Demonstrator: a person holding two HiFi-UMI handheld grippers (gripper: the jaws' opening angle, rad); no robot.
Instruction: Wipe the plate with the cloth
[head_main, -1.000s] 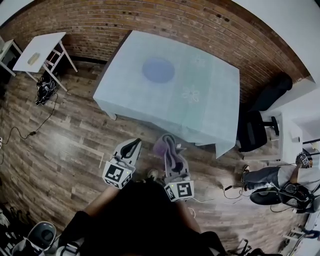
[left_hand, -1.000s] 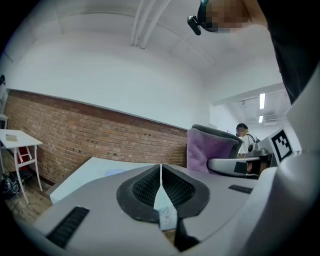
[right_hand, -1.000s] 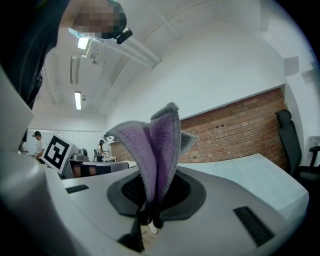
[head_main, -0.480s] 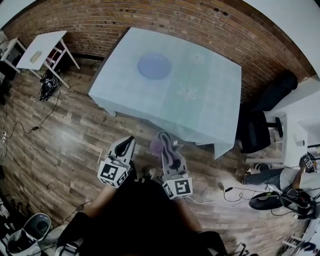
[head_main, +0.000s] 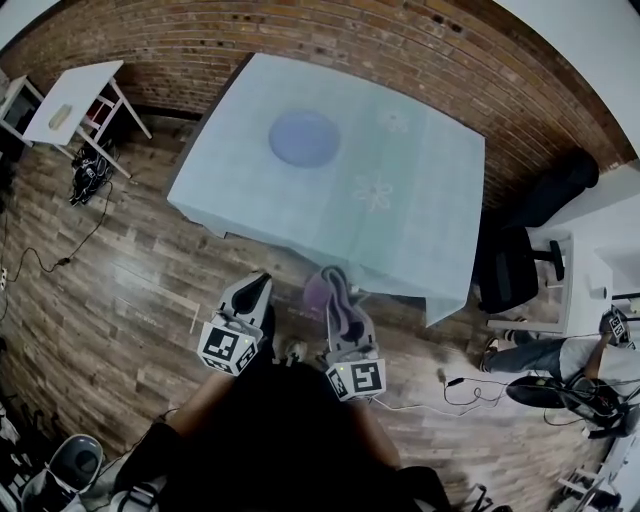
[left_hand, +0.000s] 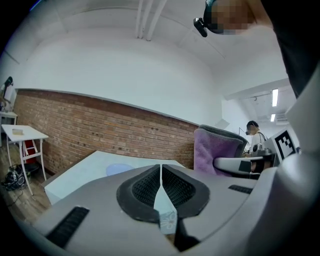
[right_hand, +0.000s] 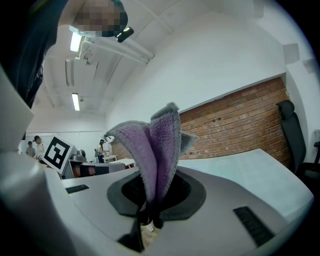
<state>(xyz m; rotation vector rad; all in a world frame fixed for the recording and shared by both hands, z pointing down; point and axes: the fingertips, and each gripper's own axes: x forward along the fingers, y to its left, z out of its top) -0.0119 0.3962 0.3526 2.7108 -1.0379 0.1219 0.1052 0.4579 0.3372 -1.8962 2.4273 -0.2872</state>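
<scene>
A blue plate (head_main: 304, 138) lies on the far left part of a table with a pale blue cloth cover (head_main: 400, 230); it shows small past the jaws as the plate (left_hand: 119, 169). My right gripper (head_main: 334, 284) is shut on a folded purple cloth (right_hand: 152, 150), which stands up from its jaws and also shows as the cloth (left_hand: 212, 150) and the cloth (head_main: 322, 291). My left gripper (head_main: 255, 287) is shut with nothing in it, its pads (left_hand: 161, 186) together. Both grippers hover side by side over the wooden floor, short of the table's near edge.
A small white side table (head_main: 70, 97) stands at the far left with cables (head_main: 85, 175) on the floor beside it. A black office chair (head_main: 505, 262) sits right of the table. A brick wall (head_main: 330, 45) runs behind. A person (head_main: 560, 352) is at the far right.
The table and plate have drawn a little nearer and shifted left in the head view. Both grippers stay side by side, jaws unchanged.
</scene>
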